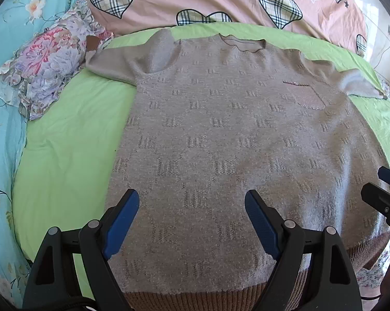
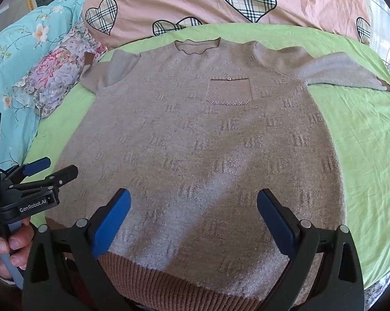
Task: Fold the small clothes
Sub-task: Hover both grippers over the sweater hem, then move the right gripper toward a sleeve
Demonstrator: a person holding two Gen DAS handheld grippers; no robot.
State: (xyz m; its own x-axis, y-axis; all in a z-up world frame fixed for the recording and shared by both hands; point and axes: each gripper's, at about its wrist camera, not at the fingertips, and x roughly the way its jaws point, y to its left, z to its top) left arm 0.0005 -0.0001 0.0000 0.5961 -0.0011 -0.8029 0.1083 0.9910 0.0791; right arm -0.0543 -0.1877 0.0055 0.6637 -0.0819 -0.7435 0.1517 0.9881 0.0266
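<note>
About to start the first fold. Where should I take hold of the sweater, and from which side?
Grip the sweater at its brown ribbed hem, the near edge. It lies flat, front up, collar far, so the hem is the thickest free edge within reach. Come from the near side, left tool and right tool, both open, toward the two hem corners, probably easiest to pinch.

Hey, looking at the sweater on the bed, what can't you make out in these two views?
- Sweater hem: both views, partly hidden behind the open left gripper and right gripper.
- Left sleeve cuff: both views, tucked against the floral pillow.
- Pocket button: too small to make out.
- Sweater's underside: against the green sheet.
</note>
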